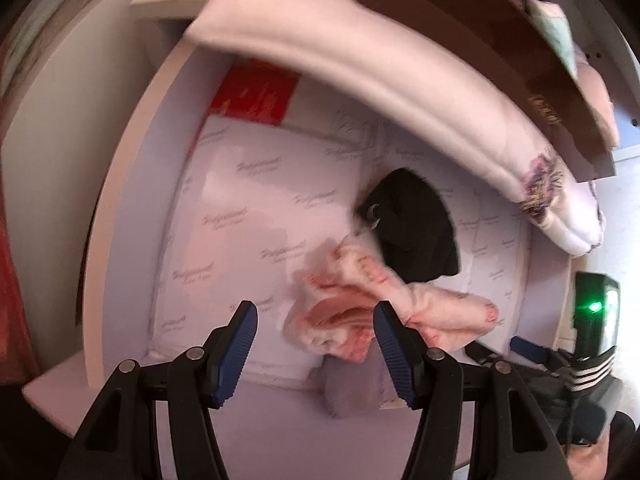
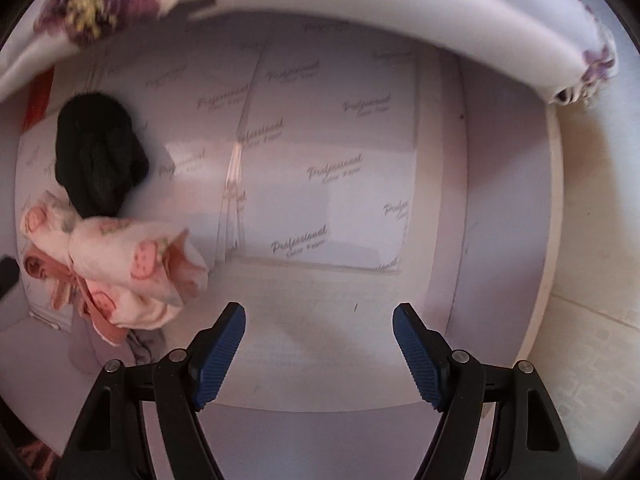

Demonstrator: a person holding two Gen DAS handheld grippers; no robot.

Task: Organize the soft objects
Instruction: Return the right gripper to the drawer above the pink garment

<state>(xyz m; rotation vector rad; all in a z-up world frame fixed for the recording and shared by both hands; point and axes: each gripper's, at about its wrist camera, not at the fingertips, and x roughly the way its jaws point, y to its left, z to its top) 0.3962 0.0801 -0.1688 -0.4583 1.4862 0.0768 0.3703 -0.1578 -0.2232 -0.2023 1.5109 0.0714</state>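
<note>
Compartment floor (image 2: 500, 200) white, lined w/ clear-wrapped paper packs (image 2: 328, 168) printed "Professional". Left gripper (image 1: 316, 344) points down, tongs apart, nothing clamped; pink patterned cloth (image 1: 352, 312) lies bunched just below, betw. the 2 pads in view, contact can't be told. Black cloth (image 1: 416, 224) rests on packs, touching pink cloth's far edge. Grey cloth (image 1: 352, 388) pokes out under pink one at the packs' near edge. Right gripper (image 2: 320, 354) also points down, tongs apart, empty, over bare floor. Floral white bedding (image 1: 400, 80) hangs across top of both views. Red packet (image 1: 252, 96) at back corner.
</note>
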